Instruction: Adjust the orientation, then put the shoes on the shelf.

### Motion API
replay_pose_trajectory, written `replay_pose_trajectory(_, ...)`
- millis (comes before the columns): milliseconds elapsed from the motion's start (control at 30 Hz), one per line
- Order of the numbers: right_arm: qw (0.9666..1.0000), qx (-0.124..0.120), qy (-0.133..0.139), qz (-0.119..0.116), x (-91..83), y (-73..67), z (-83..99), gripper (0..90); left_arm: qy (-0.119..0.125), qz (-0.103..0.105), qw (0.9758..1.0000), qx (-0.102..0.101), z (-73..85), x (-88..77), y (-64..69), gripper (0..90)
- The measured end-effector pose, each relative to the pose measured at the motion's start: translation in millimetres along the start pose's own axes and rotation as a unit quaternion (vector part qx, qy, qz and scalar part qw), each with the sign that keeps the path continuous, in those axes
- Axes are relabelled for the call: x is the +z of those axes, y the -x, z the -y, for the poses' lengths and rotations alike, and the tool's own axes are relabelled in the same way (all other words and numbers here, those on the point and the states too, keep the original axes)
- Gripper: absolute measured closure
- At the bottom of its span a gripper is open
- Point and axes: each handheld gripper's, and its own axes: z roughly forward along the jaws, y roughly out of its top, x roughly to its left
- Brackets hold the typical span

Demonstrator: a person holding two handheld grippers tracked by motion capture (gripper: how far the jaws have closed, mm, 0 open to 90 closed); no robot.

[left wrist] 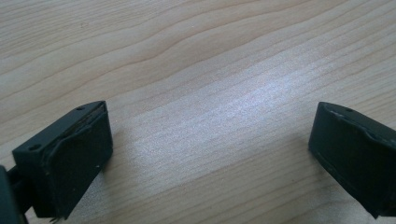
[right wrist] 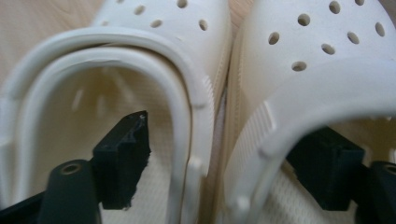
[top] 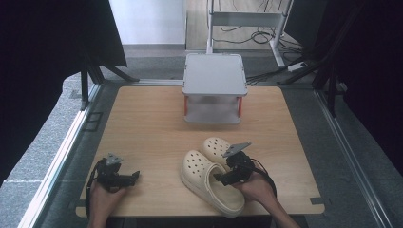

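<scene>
Plainly, right claw straddles both clogs' inner edges.

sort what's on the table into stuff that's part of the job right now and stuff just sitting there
In the job:
- left clog
- right clog
- right claw, one jaw inside each clog

Just sitting there:
- grey two-tier rack
- left claw, open over bare table
</scene>
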Motion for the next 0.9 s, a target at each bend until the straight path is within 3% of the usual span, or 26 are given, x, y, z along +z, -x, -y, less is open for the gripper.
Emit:
replay_pose_trajectory(200, 0.9998, -0.003, -0.003, 0.02, 7.0, -1.2, -4.3, 38.0, 0.0, 0.0, 1.0, 0.0, 0.0, 0.0, 0.0, 0.0)
replay_pose_trajectory(333, 0.9997, -0.007, -0.011, 0.023, 9.2, -2.9, -6.6, 47.5, 0.0, 0.0, 1.0, 0.0, 0.0, 0.0, 0.0, 0.0)
replay_pose_trajectory(467, 0.9994, -0.007, -0.021, 0.026, 10.0, -3.9, -8.7, 51.3, 0.0, 0.0, 1.0, 0.0, 0.0, 0.0, 0.0, 0.0)
replay_pose_trajectory(633, 0.9997, 0.001, -0.021, 0.014, 9.1, -1.8, -8.8, 61.7, 0.0, 0.0, 1.0, 0.0, 0.0, 0.0, 0.0, 0.0)
replay_pose_trajectory(900, 0.9995, 0.01, -0.03, 0.002, 6.2, -0.4, -10.8, 65.8, -0.001, 0.0, 1.0, 0.001, 0.0, -0.1, -0.2, 0.0)
